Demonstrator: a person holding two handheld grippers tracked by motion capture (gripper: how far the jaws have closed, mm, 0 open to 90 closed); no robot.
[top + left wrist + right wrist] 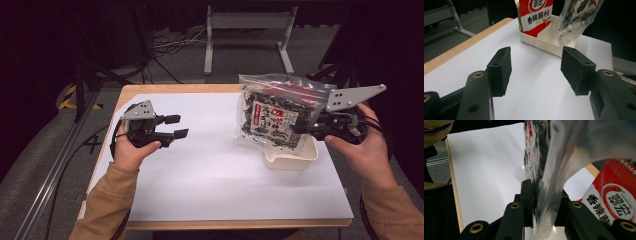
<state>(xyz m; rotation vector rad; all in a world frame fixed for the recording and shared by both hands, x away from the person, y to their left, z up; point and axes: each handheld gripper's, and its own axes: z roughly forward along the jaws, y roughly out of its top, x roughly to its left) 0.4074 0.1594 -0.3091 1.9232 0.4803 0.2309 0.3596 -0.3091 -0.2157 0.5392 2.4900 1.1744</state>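
A clear zip bag (272,114) holding a dark speckled packet with a red and white label hangs upright over a white tray (295,159) at the table's right. My right gripper (301,129) is shut on the bag's right edge, and in the right gripper view the plastic (554,170) is pinched between both pads. A red packet (535,15) with printed characters stands in the tray (541,41), also seen as the red packet (614,202) beside the bag. My left gripper (178,126) is at the table's left, open, with nothing between its pads (500,67).
A white sheet (200,175) covers most of the wooden table (170,89). A grey metal stand (247,22) and loose cables (165,45) lie on the floor beyond the far edge. A rail (55,165) runs along the left.
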